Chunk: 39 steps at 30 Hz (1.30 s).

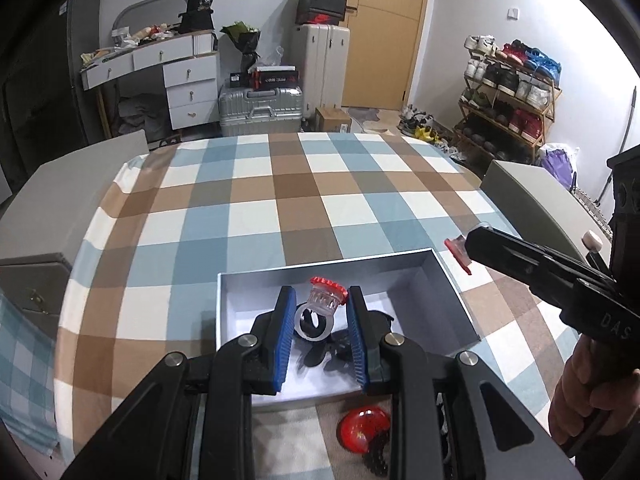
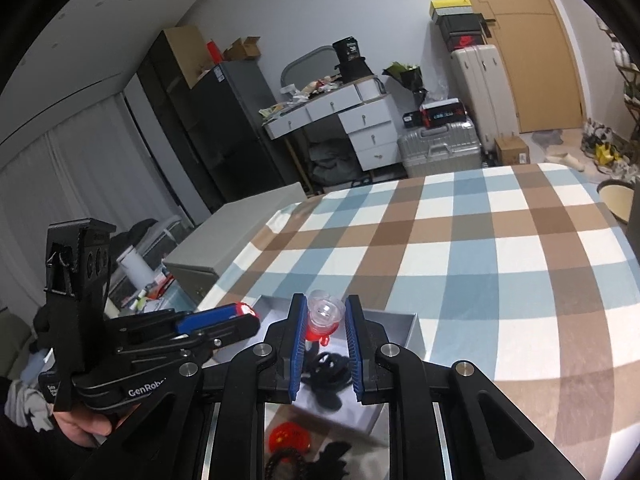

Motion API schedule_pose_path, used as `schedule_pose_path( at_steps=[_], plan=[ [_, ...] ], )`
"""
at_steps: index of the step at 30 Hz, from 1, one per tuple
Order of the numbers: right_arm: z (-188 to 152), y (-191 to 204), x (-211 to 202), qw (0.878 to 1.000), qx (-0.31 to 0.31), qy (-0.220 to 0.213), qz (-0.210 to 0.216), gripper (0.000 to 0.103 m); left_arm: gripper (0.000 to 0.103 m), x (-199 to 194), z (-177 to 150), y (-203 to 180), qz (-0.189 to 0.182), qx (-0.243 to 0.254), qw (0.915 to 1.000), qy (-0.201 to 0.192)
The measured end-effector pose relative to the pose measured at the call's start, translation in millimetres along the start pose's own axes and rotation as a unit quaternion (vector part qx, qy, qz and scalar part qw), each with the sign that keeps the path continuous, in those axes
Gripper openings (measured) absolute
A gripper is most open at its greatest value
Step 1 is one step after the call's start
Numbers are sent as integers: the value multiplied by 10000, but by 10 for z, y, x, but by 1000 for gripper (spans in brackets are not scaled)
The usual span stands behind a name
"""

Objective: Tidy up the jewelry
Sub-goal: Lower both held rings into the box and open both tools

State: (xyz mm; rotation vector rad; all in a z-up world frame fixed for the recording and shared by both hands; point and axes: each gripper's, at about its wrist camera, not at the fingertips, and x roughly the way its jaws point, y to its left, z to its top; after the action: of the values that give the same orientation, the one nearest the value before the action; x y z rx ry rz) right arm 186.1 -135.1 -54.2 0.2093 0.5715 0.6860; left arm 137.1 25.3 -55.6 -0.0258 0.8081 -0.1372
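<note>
Between the blue pads of the left gripper (image 1: 320,312) a clear plastic ring with a red top (image 1: 325,298) is clamped, held above the open grey box (image 1: 448,280). A second clear ring with a red base (image 2: 325,316) is pinched in the same way between the pads of the right gripper (image 2: 326,320), also carried over the box — so both sets of jaws are closed on a ring, not empty. Beneath them, on the pale floor of the box, a dark tangle of jewelry (image 2: 326,376) is already lying. Nearer the cameras, outside the box, a red dome-shaped piece (image 1: 362,430) and a string of dark beads (image 1: 376,460) are left on the checked cloth (image 1: 280,200). The step in hand is judged to be the carrying of rings to the box; next, each ring would need to be lowered inside and released — clear of the tangle.
</note>
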Motion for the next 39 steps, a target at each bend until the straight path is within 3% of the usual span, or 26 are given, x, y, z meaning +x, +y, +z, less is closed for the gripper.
schedule_pose_path(
  at_steps=[9, 24, 28, 29, 31, 33, 39],
  plan=[
    [1, -142, 245, 9996, -26, 242, 160, 18, 20, 215, 58, -100, -273, -16, 9994, 201],
    [-111, -265, 490, 9980, 8, 549, 315, 21, 20, 422, 88, -139, -343, 25, 9986, 410],
    [-110, -301, 523, 9973, 128, 615, 371, 21, 26, 422, 102, -100, -377, -50, 9984, 427],
    [-111, -300, 524, 9972, 143, 629, 383, 23, 28, 421, 101, -91, -372, -68, 9983, 434],
    [-111, -309, 509, 9973, 186, 613, 369, 35, 45, 414, 91, -68, -397, -118, 9981, 446],
    [-108, -315, 452, 9976, 243, 520, 399, 51, 53, 369, 77, -47, -410, -162, 9983, 373],
    [-72, -284, 258, 9992, 246, 231, 231, 57, 56, 182, 47, -49, -279, -58, 9995, 98]
  ],
)
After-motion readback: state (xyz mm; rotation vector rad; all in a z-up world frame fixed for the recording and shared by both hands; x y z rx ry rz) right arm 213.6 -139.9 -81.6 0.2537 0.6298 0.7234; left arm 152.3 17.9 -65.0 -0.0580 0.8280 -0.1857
